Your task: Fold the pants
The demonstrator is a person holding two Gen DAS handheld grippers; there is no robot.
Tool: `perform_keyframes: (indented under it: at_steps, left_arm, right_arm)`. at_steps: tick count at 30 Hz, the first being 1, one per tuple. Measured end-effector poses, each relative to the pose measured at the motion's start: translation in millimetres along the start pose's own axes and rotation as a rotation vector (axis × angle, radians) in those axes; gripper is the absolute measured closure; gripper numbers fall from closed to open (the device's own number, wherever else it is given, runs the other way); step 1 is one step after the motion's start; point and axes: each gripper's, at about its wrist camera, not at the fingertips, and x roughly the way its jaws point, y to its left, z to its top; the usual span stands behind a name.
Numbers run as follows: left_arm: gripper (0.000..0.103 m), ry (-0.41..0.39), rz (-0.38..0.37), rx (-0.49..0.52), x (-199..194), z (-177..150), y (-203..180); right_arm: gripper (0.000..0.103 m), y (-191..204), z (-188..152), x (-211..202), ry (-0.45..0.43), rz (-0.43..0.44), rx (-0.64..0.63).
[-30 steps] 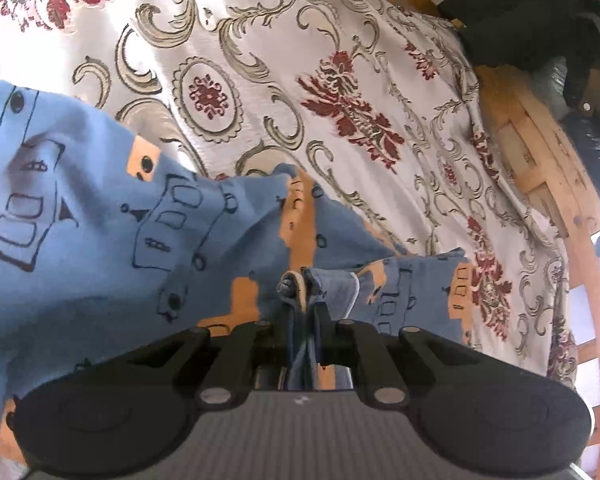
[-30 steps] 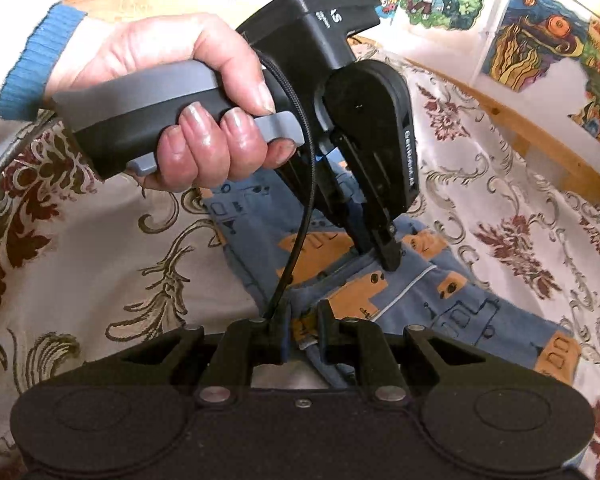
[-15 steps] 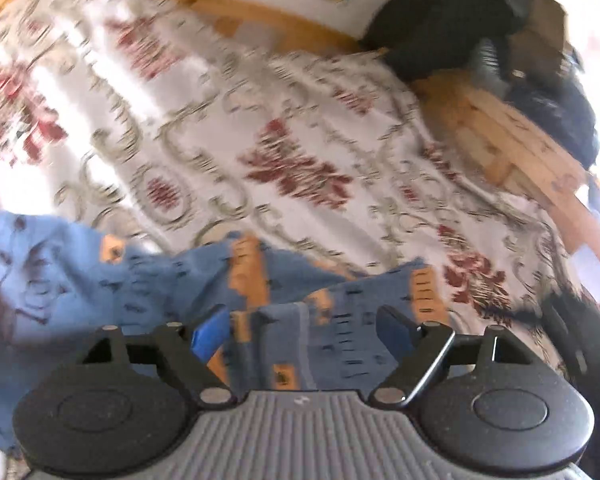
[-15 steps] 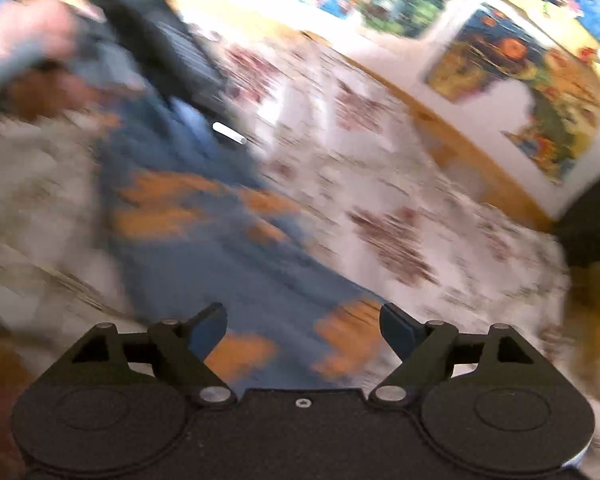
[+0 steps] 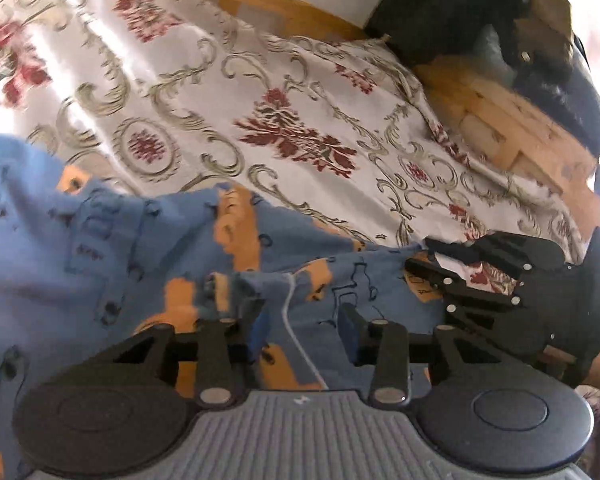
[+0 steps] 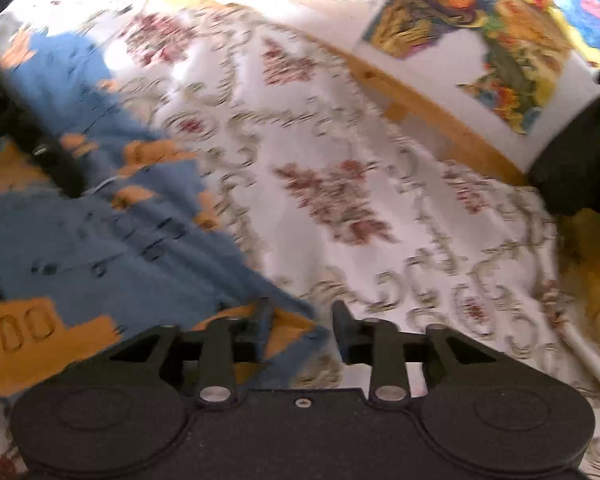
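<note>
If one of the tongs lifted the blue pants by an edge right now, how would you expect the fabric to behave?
The pants would probably hang limp, since they already lie in soft wrinkles on the bedspread. They look thin, so likely light. The layers may slide apart, as the left tongs stand open over loose folds.

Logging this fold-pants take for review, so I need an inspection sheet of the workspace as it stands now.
Surface: floral bedspread, wrinkled, on a wooden bed frame.
Job's things: blue pants with orange print, lying on the bedspread.
Clutter: dark bundle at the bed's far corner.
Grippers: left tool open over the pants; right tool open at the pants' edge.
Cables: nothing seen.
Surroundings: colourful pictures on the white wall.
</note>
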Motion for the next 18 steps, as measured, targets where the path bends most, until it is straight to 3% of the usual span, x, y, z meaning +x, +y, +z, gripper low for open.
perform_keyframes:
  at_steps: [2, 3, 5, 8, 11, 12, 13, 15, 18]
  left_arm:
    - [0.057, -0.008, 0.012, -0.023, -10.2, -1.7, 1.1]
    - [0.041, -0.018, 0.031, -0.025, -16.3, -3.8, 0.1]
    - [0.027, -0.051, 0.095, 0.0, -26.7, -9.8, -3.3]
    - [0.027, -0.052, 0.127, -0.01, -33.5, -17.4, -0.5]
    - [0.027, -0.049, 0.176, -0.031, -41.6, -24.9, 5.1]
    - [0.027, -0.052, 0.201, -0.04, -47.1, -27.2, 6.6]
    - [0.027, -0.057, 0.218, -0.05, -54.1, -28.7, 8.7]
    - [0.02, -0.102, 0.265, -0.077, -72.9, -32.7, 12.5]
    - [0.005, -0.236, 0.402, -0.103, -104.6, -40.3, 20.8]
  right_arm:
    - [0.07, -10.9, 8.2, -11.1, -0.01, -0.001, 0.074]
    - [0.07, -11.7, 11.1, -20.8, -0.029, 0.011, 0.089]
    - [0.07, -0.8, 14.2, -35.4, -0.051, 0.052, 0.05]
    - [0.07, 32.4, 6.8, -38.5, -0.012, 0.152, -0.028]
    - [0.07, 56.6, 4.1, -34.6, 0.008, 0.137, -0.104]
    - [0.064, 61.3, 7.4, -38.8, -0.019, 0.129, -0.124]
    - [0.047, 65.1, 11.4, -45.4, -0.057, 0.134, -0.134]
    - [0.03, 73.2, 17.5, -58.4, -0.121, 0.142, -0.138]
    - [0.029, 92.7, 25.4, -72.4, -0.179, 0.192, -0.173]
